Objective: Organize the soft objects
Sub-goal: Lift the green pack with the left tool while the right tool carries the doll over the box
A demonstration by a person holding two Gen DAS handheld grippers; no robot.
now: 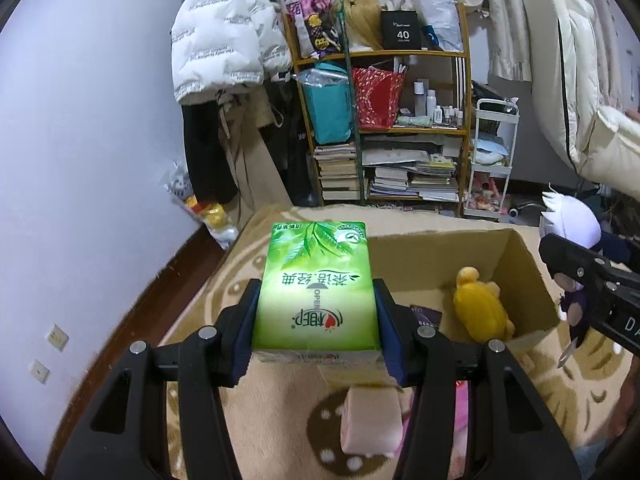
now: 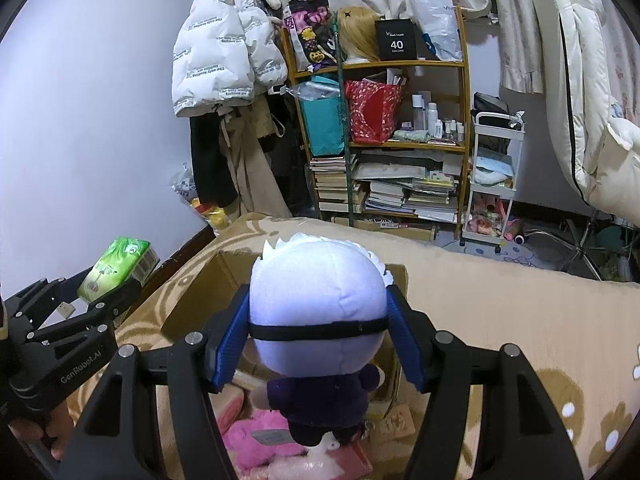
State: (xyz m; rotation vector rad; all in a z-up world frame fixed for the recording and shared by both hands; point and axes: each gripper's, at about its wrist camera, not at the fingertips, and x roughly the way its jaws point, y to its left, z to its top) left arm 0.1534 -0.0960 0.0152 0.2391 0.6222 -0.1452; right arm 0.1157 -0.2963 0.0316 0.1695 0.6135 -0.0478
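My left gripper [image 1: 316, 292] is shut on a green tissue pack [image 1: 316, 284] and holds it above the near left part of an open cardboard box [image 1: 520, 264]. A yellow plush [image 1: 480, 308] lies inside the box. My right gripper [image 2: 318, 320] is shut on the head of a white-haired doll in dark clothes [image 2: 320, 312], held over the same box [image 2: 192, 300]. The doll also shows at the right edge of the left wrist view [image 1: 568, 232]. The tissue pack shows at the left of the right wrist view [image 2: 116, 270].
The box sits on a beige patterned blanket [image 2: 500, 300]. A pink soft block [image 1: 372, 420] and a pink plush [image 2: 256, 440] lie below the grippers. A cluttered shelf [image 1: 400, 128], hanging coats [image 1: 224, 48] and a white cart [image 1: 492, 160] stand behind.
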